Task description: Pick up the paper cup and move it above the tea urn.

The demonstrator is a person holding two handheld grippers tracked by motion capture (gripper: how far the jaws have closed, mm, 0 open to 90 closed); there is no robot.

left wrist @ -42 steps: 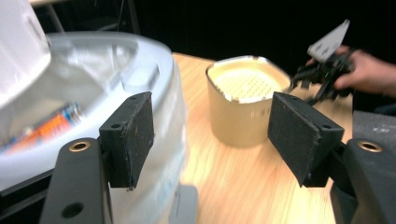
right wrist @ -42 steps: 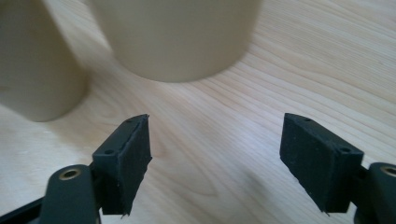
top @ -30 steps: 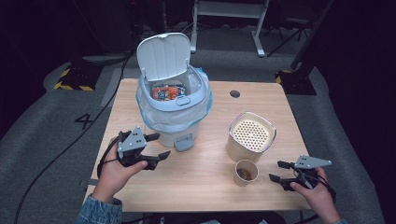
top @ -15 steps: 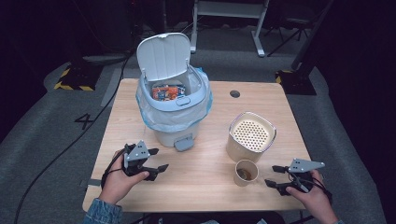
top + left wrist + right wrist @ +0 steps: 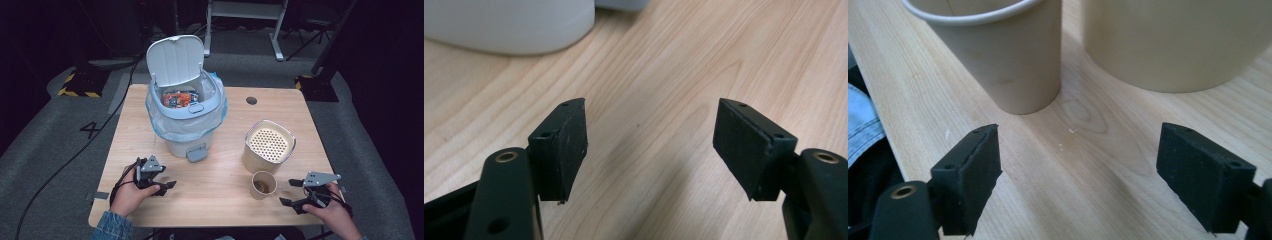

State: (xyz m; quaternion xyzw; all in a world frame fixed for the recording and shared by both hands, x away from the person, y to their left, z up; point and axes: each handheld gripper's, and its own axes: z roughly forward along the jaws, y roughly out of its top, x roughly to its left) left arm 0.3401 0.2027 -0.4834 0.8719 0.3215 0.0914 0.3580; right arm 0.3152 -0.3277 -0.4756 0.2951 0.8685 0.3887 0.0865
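one paper cup (image 5: 263,184) near right tool (image 5: 295,192), jaws spread, empty. left tool (image 5: 167,179) likewise agape on worktop (image 5: 220,200). cup looks light, crushable: pinch gently mid-wall.

Tan paper cup (image 5: 263,184); white bin (image 5: 185,107); light wood-grain table (image 5: 220,200); black jaws.

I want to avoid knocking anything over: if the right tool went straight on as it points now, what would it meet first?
Probably the paper cup, just ahead of the open right tool; the perforated beige canister stands beside it, slightly farther.
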